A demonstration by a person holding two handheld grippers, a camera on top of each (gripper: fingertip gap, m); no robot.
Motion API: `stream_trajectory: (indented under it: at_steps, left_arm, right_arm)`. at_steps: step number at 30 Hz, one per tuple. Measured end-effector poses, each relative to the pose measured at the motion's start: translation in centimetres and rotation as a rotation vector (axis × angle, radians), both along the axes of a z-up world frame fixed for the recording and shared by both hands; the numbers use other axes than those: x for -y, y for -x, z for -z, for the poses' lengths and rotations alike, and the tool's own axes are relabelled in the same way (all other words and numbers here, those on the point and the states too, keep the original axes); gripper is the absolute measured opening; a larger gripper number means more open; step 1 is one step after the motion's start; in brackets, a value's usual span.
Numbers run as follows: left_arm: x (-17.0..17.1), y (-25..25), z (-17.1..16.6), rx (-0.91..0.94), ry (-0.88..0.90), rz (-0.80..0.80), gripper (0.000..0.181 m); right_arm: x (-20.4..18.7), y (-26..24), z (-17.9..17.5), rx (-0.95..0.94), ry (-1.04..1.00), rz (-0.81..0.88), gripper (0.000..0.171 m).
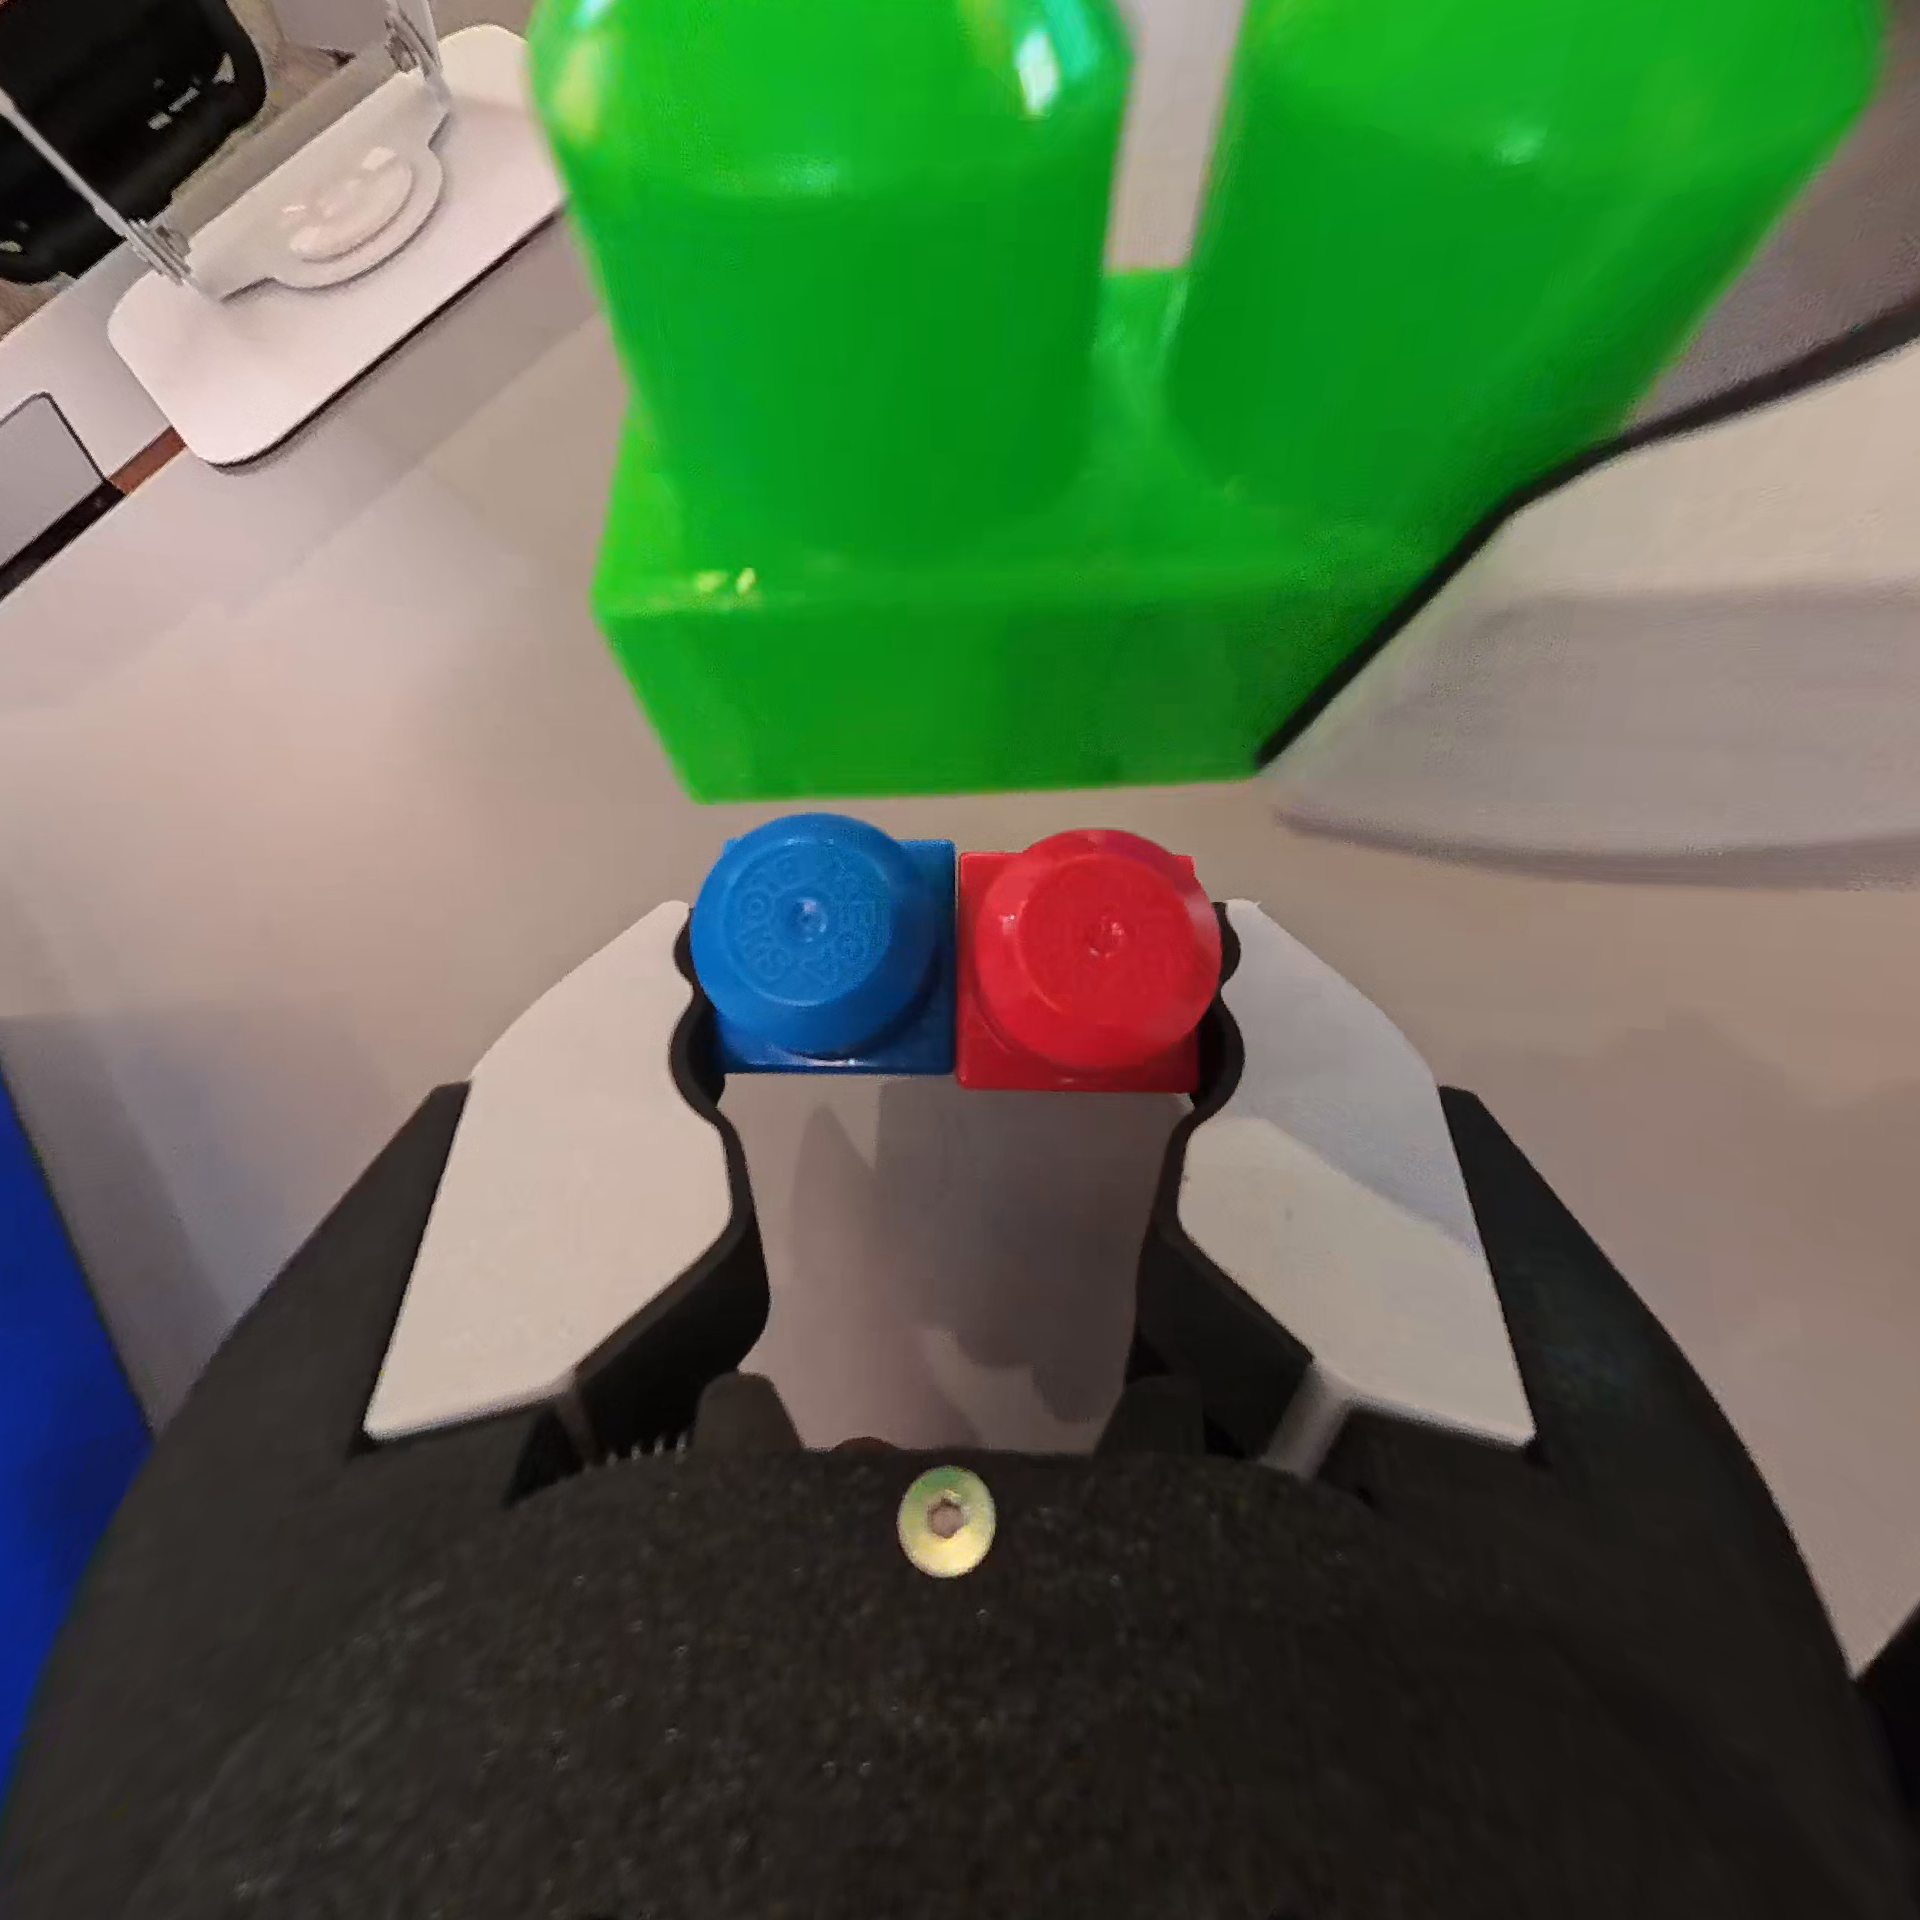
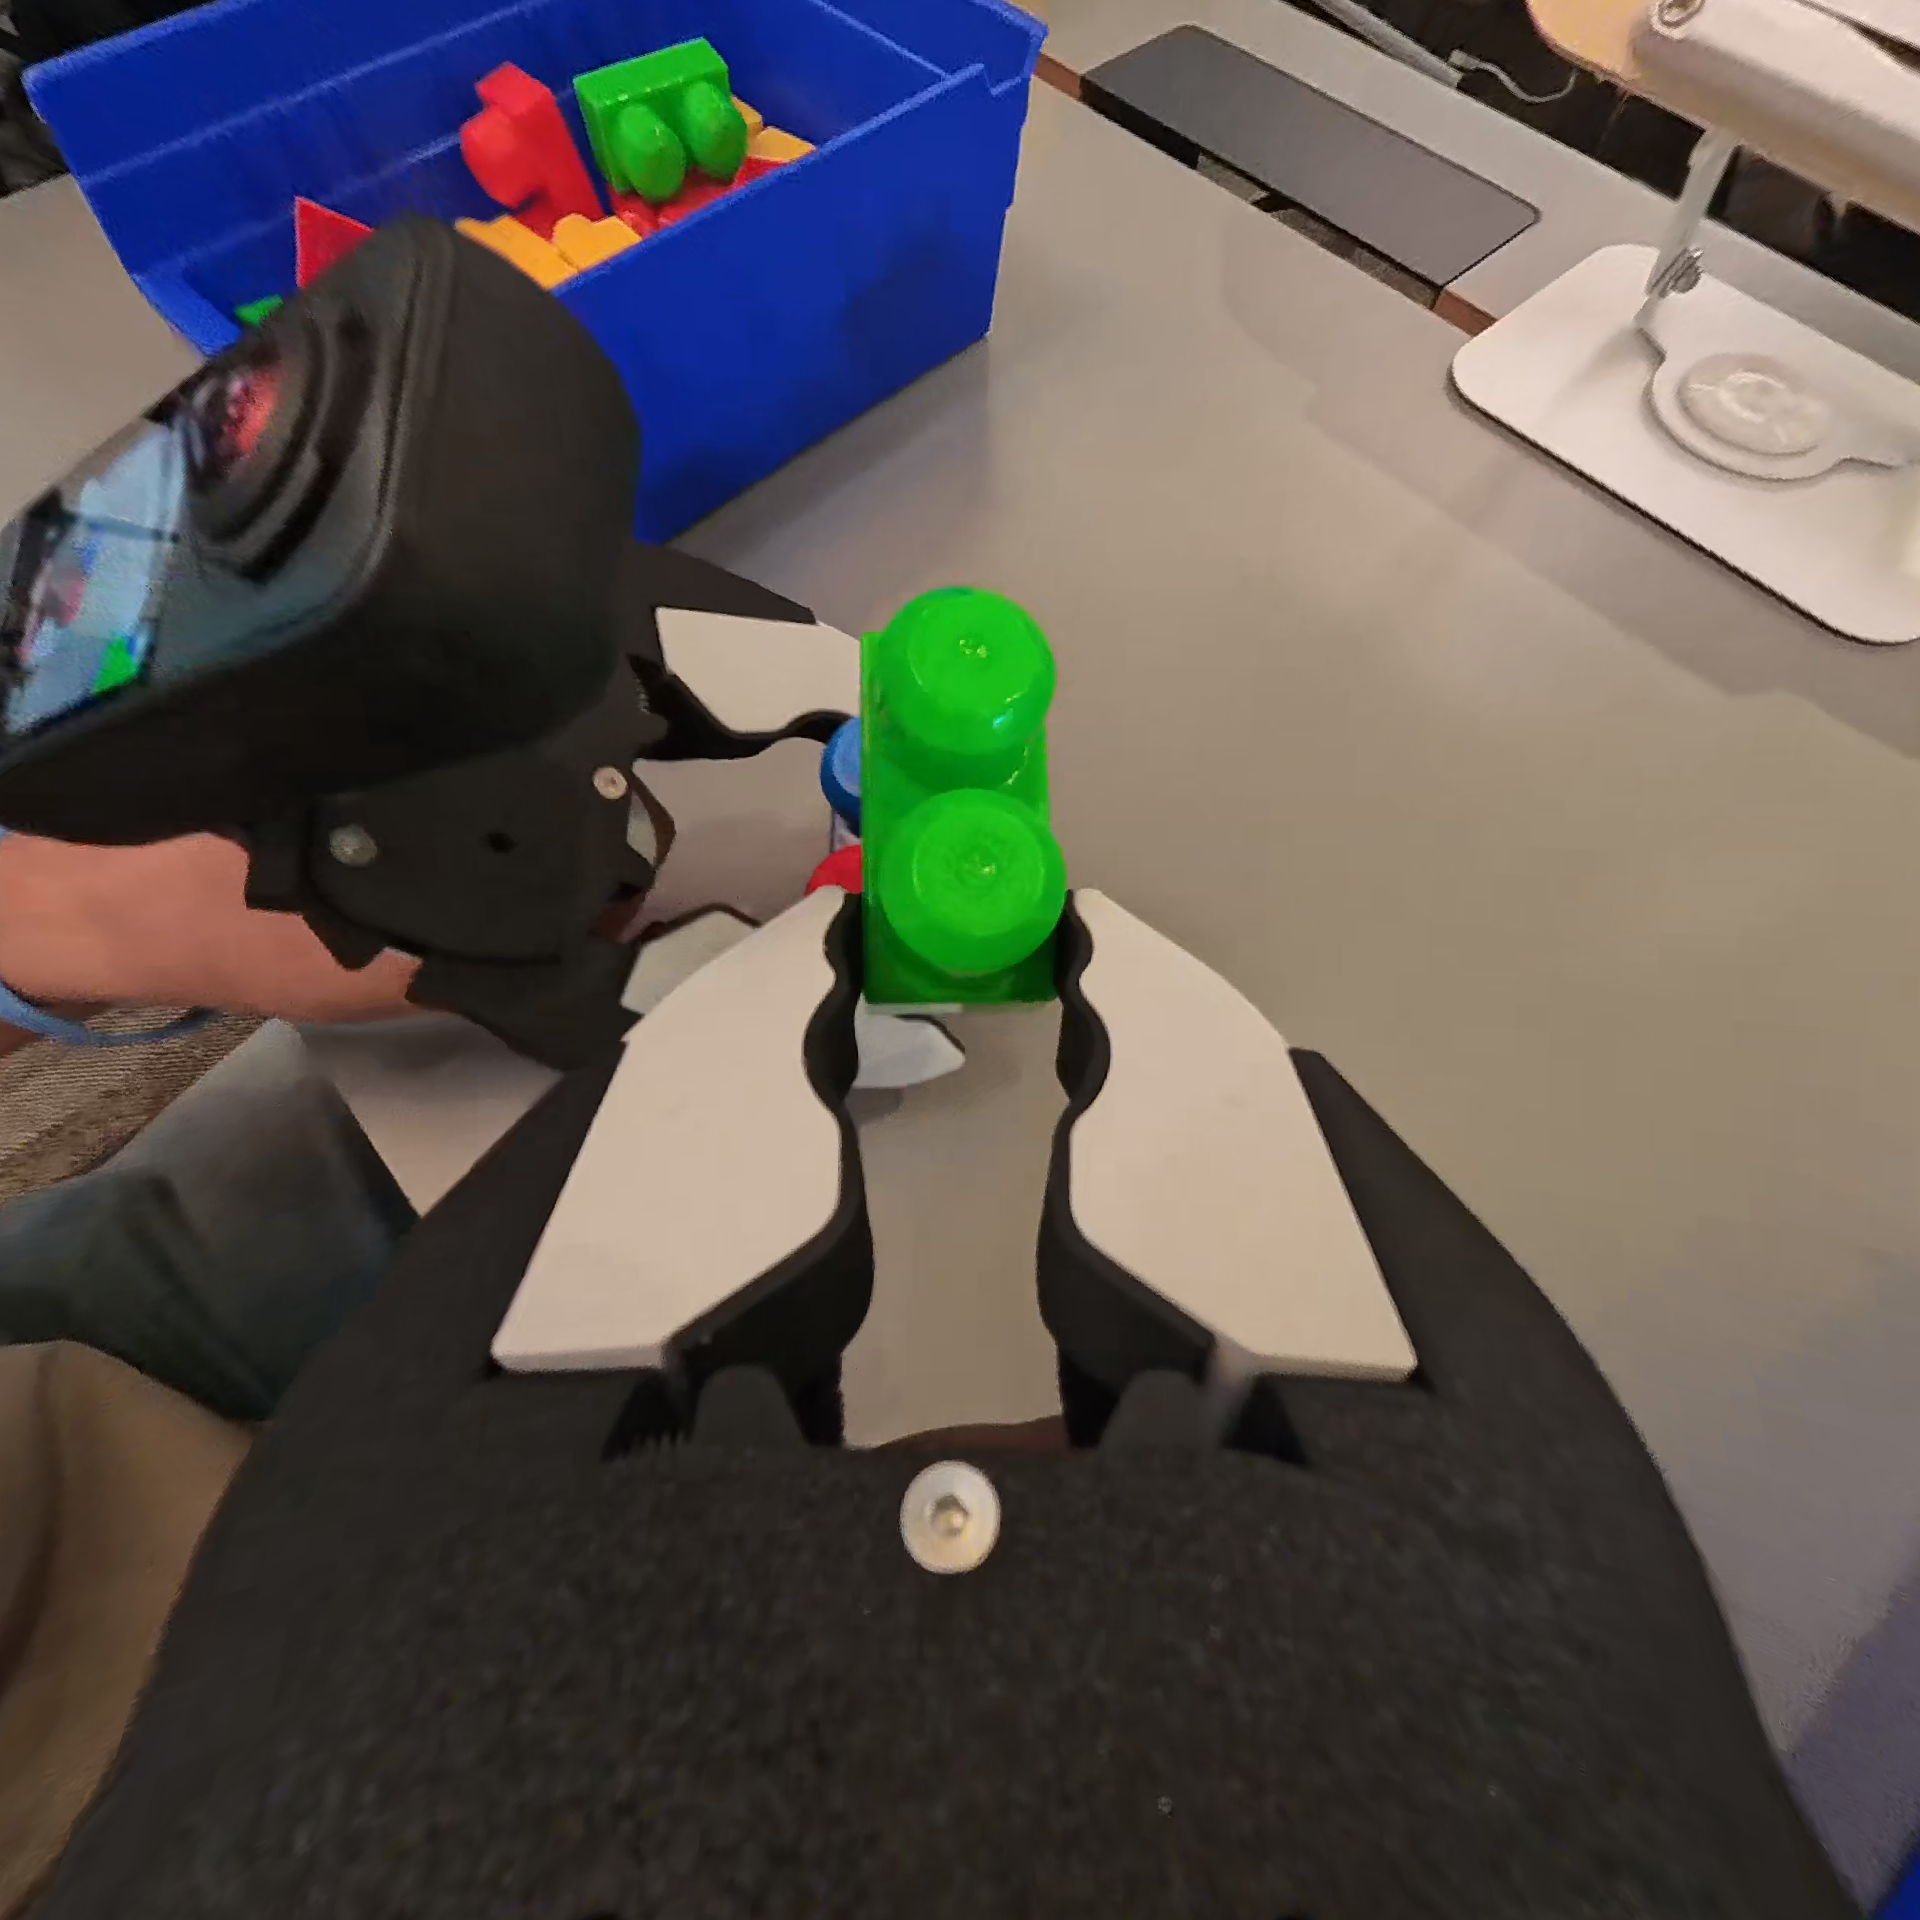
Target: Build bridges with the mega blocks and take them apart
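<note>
The left claw [image 1: 961,971] is clenched on two single-stud blocks pressed side by side, a blue block [image 1: 826,951] and a red block [image 1: 1086,977], with their studs pointing back toward the wrist camera. The right claw [image 2: 961,945] grips a green two-stud block [image 2: 961,790] by its near end, its fingers closed on the block's sides. In the left wrist view that green block fills the upper frame just beyond the blue and red pair, with a thin gap showing between them, so I judge them close but not yet joined. What matters here is alignment: the green block's long axis runs away from the right claw, and in the left view it runs across, the same way the blue and red pair sit in a row. That looks like a span being set over two piers, or just lifted off them; I can't tell which from here. Both claws hover above the grey counter [image 2: 1299,727], with the left one coming in from the side. The blue bin [image 2: 790,343] of spare blocks sits well behind.
</note>
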State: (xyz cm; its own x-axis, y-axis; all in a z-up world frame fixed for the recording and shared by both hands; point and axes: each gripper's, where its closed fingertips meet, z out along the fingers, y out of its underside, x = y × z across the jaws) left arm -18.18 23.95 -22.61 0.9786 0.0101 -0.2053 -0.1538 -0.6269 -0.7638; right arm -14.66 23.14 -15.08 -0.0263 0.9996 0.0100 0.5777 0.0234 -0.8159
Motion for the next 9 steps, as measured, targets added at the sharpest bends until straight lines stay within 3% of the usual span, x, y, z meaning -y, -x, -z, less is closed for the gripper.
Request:
stream_trajectory:
  at_steps: [9]
  left_arm:
    - [-0.2,0.4,-0.5,-0.007,0.001,-0.022,0.089]
  right_arm:
    - [1.3,1.3,0.5,0.038,-0.012,0.001,0.035]
